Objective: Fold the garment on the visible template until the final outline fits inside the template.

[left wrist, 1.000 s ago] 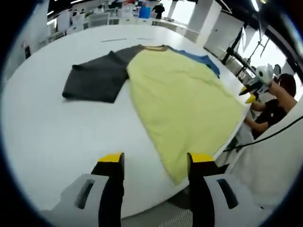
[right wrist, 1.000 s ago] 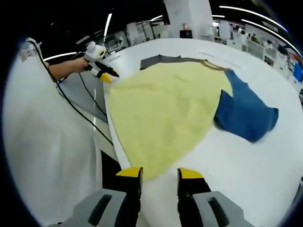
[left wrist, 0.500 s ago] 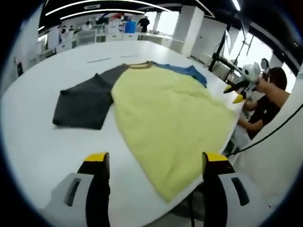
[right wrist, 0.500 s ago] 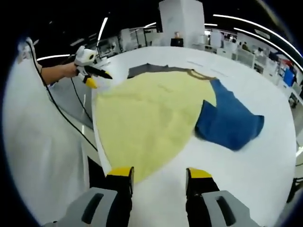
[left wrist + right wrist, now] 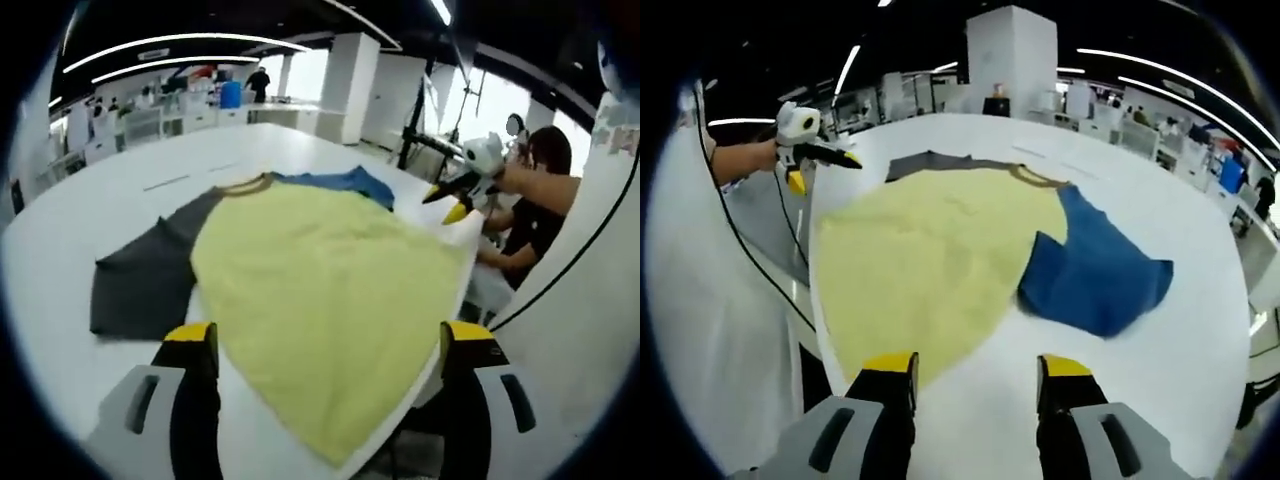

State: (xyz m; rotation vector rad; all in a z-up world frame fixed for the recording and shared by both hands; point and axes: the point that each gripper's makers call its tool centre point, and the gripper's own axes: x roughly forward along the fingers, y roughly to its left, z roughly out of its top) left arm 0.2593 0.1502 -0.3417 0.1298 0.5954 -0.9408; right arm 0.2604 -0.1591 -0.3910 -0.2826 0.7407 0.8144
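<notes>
Soft, limp yellow garment (image 5: 320, 300) is lying at the table (image 5: 90, 200) edge, best pinched at its hem, while the left gripper (image 5: 330, 345) and right gripper (image 5: 975, 370) are hovering released.

One garment (image 5: 320, 300), apparently; two tongs (image 5: 325, 345).

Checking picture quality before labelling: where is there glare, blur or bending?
Left gripper view: windows behind the person blow out white; the shirt looks soft. Right gripper view: ceiling strips glare, the table edge bows from the fisheye, the blue sleeve reads sharp.
</notes>
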